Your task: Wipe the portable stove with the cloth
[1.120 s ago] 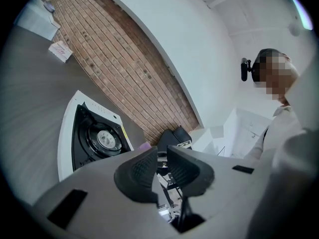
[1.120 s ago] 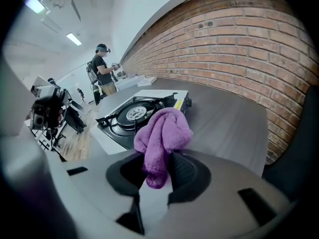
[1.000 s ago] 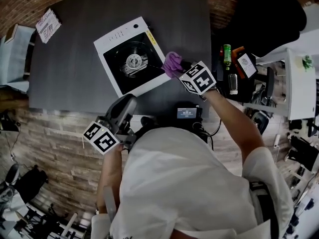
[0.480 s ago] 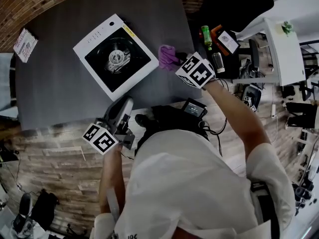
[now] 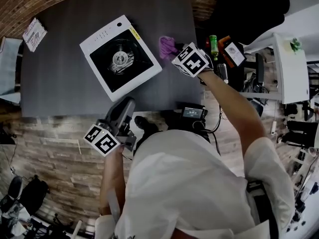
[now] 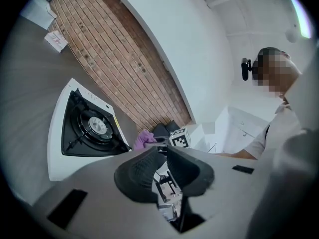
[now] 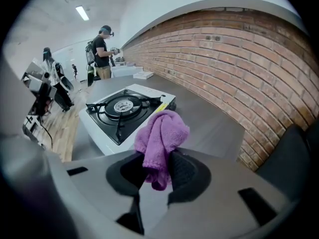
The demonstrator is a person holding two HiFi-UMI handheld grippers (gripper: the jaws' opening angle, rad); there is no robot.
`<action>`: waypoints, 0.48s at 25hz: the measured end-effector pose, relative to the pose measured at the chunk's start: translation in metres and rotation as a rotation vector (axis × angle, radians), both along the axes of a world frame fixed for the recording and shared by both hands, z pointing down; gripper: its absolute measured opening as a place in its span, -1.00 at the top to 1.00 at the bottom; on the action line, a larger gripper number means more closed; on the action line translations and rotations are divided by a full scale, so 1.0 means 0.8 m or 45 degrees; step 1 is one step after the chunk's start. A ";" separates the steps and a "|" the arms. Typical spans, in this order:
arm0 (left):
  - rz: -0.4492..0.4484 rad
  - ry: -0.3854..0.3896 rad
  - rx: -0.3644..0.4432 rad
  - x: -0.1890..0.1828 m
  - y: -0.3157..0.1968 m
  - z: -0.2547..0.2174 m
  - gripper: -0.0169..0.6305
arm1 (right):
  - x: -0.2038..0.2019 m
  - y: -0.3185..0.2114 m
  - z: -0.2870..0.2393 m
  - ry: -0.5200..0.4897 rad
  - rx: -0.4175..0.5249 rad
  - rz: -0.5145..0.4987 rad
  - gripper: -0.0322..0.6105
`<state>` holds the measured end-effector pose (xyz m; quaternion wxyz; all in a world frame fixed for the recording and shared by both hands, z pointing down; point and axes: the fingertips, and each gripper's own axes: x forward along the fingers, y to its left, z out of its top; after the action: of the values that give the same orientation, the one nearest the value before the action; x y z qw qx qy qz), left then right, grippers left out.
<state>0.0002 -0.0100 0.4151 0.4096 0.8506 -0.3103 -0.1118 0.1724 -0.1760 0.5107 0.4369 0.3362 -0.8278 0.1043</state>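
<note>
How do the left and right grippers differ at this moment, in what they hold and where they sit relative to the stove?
The right gripper is clamped on the purple cloth; the left gripper has its jaws together on nothing. The right gripper is over the table, close beside the stove; the left gripper is back at the table's near edge, well apart from the stove. Both point toward the stove.
</note>
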 end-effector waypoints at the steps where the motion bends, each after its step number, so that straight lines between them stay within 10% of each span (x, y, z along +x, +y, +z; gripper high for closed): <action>1: -0.015 -0.005 0.001 0.005 -0.001 -0.003 0.74 | -0.002 -0.011 0.001 0.019 0.015 -0.034 0.58; 12: -0.175 -0.146 -0.047 0.025 -0.012 0.005 0.74 | -0.046 -0.107 0.042 0.179 0.132 -0.310 0.58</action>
<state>0.0205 -0.0197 0.4188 0.3981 0.8246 -0.3928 -0.0851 0.1354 -0.2617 0.5440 0.4853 0.2617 -0.8341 -0.0160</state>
